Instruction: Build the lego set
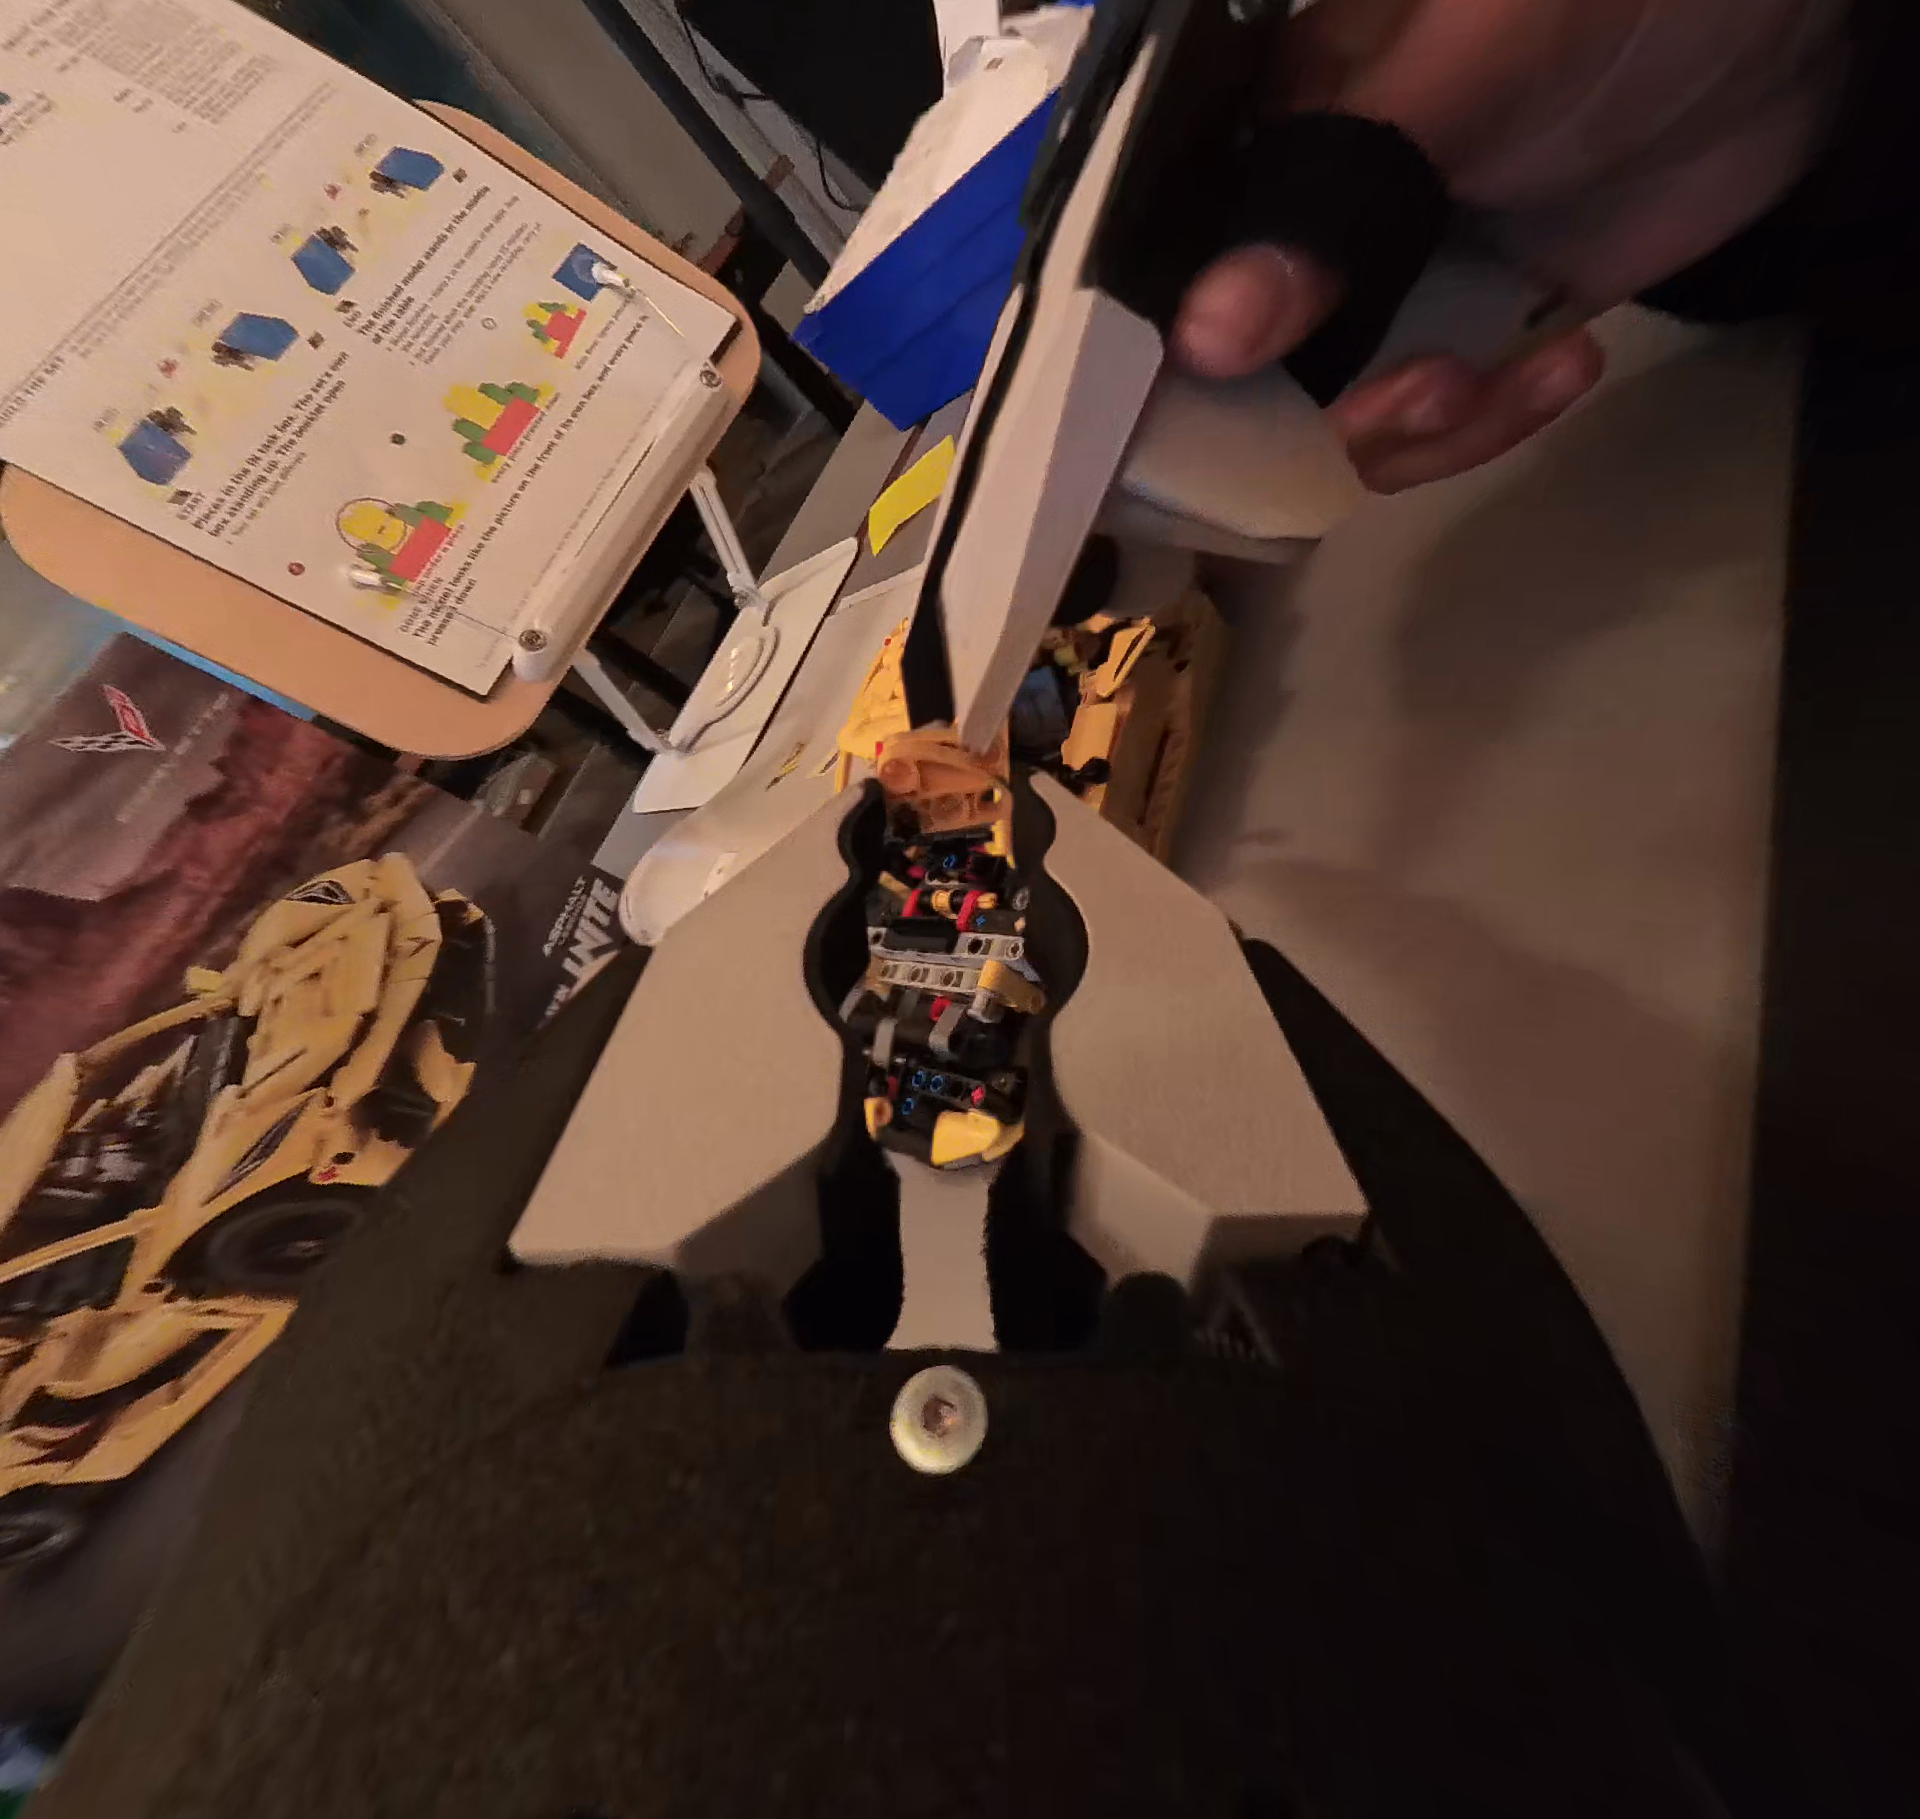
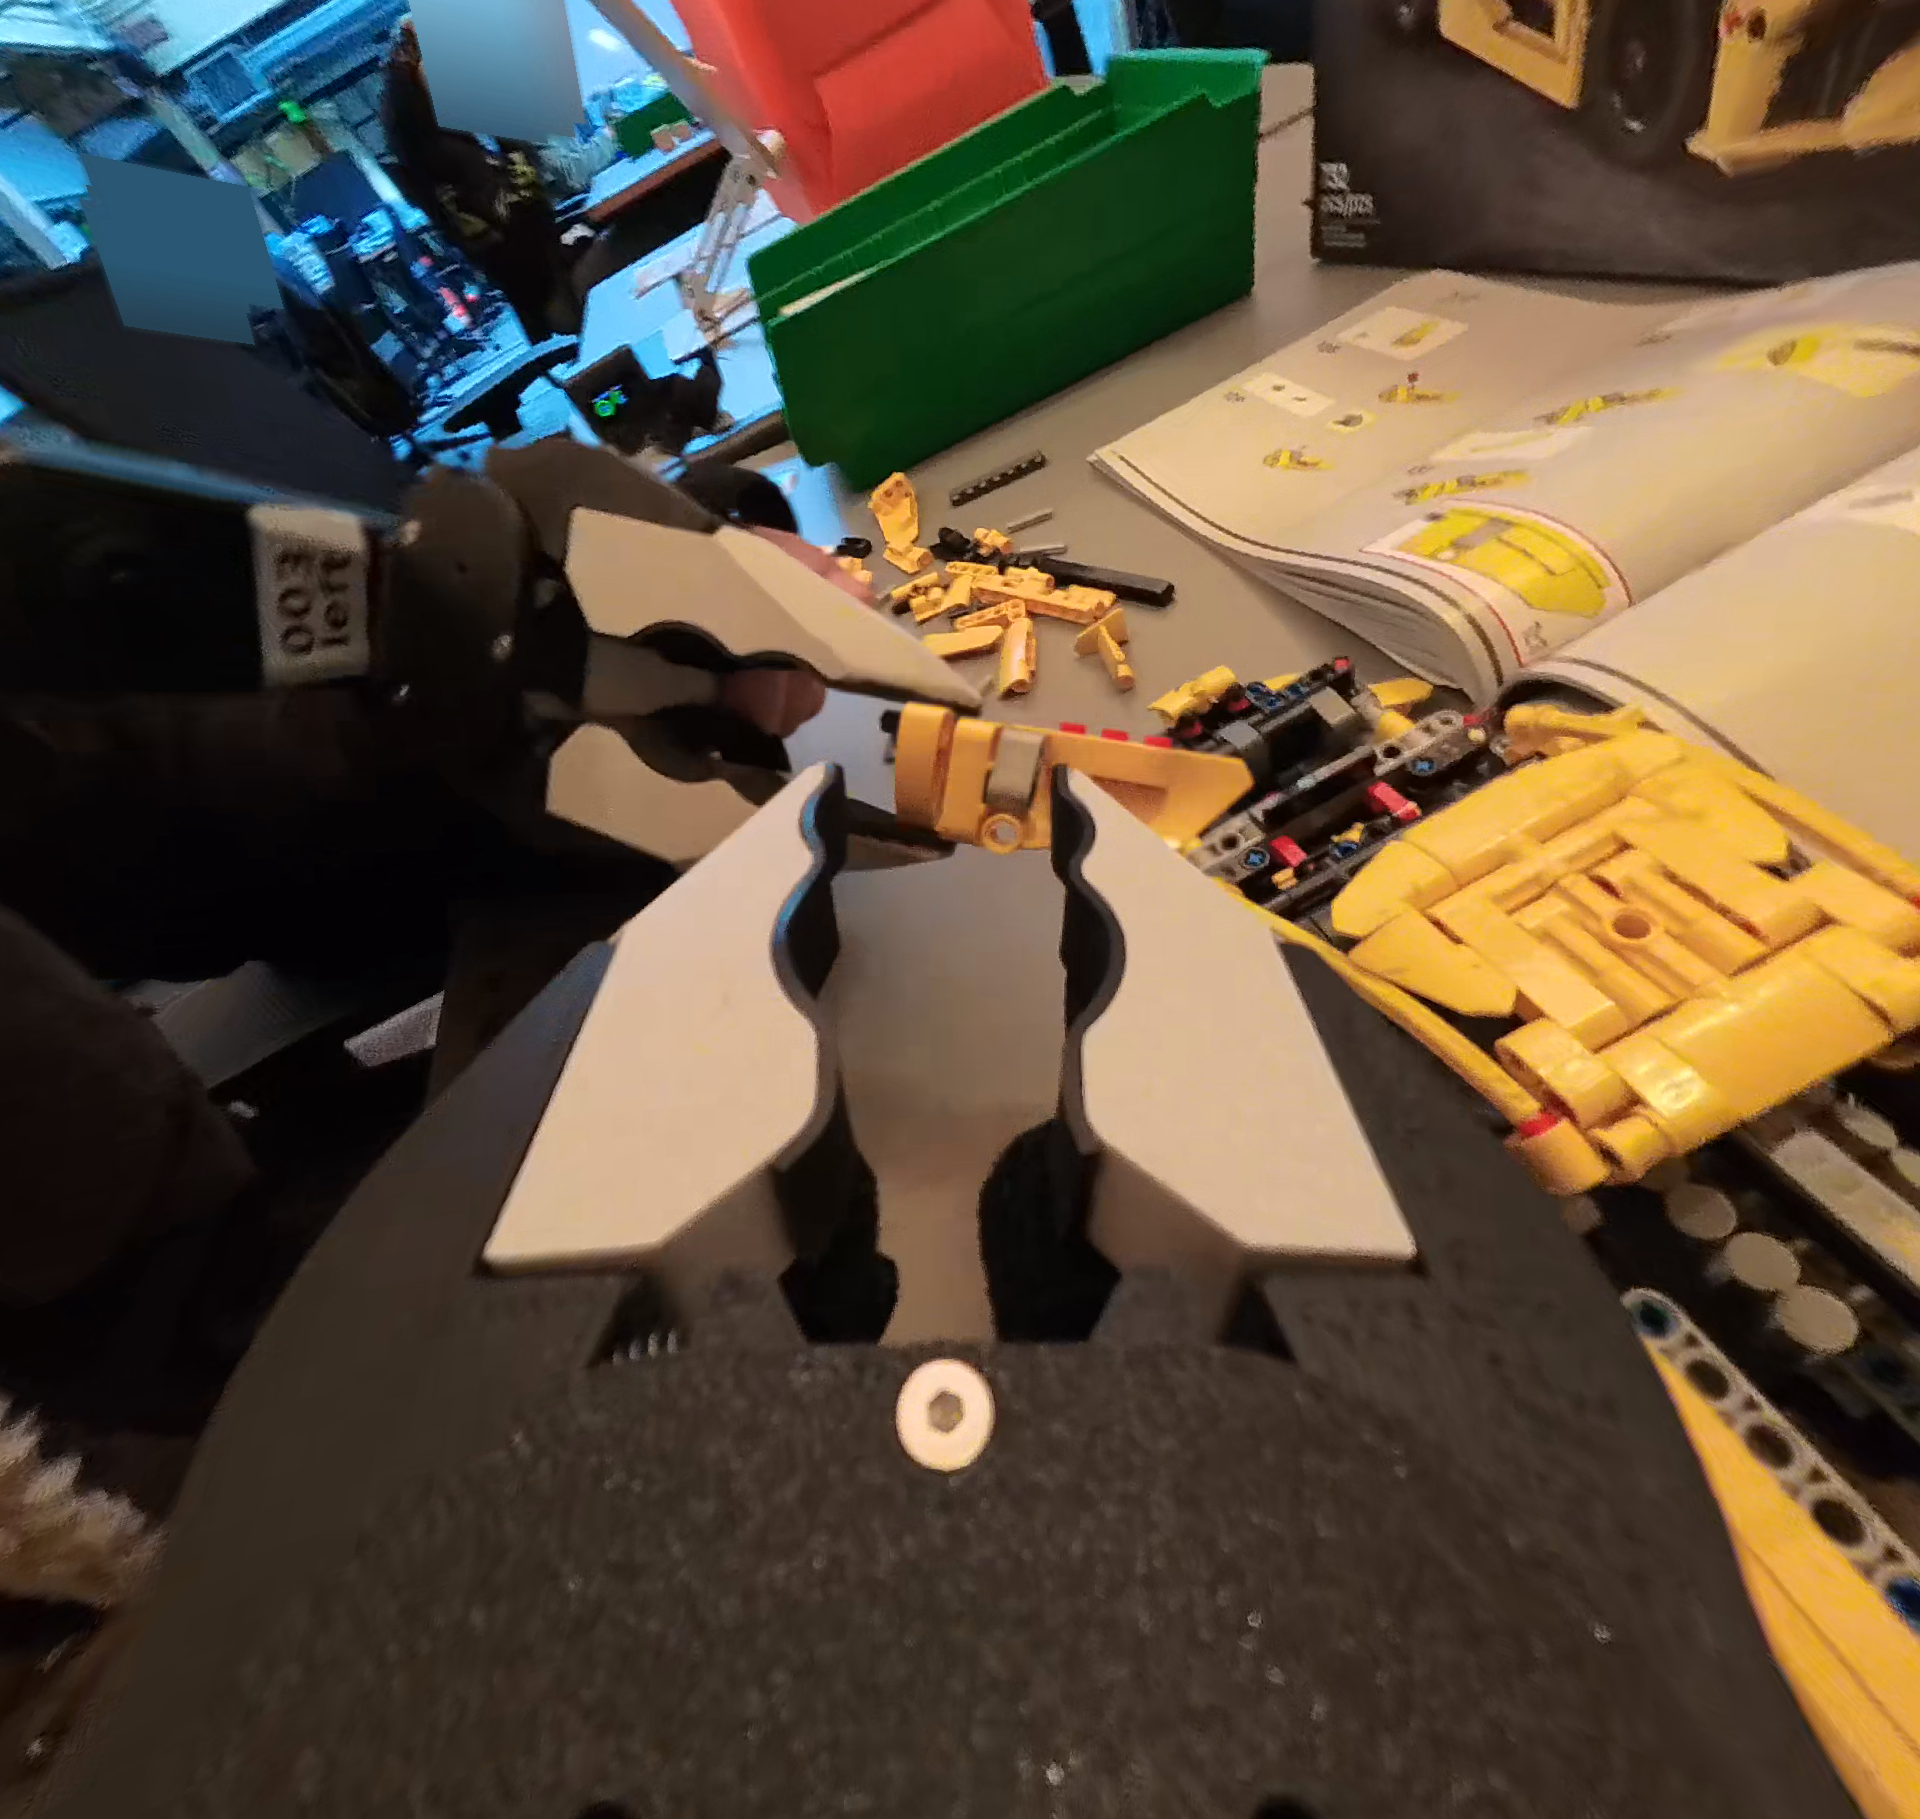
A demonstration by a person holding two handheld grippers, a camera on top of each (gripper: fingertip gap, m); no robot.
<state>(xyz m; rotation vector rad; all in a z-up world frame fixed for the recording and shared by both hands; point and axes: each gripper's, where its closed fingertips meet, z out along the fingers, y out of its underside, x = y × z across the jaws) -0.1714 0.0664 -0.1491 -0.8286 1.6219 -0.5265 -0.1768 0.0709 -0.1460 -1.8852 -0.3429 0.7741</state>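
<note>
Right tongs (image 2: 940, 803) apart, left tongs (image 1: 945, 980) clamped on yellow car model (image 2: 1558, 917), grey table (image 2: 1226, 626)

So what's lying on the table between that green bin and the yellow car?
In the right wrist view, a scatter of loose yellow and black pieces lies on the table between the green bin and the yellow car.

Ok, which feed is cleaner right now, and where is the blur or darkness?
Right wrist view is brighter; the yellow car model and loose pieces read fairly sharp, background soft. Left wrist view is dim, with its right edge in shadow and the hand and box motion-blurred; both bend at the edges.
</note>
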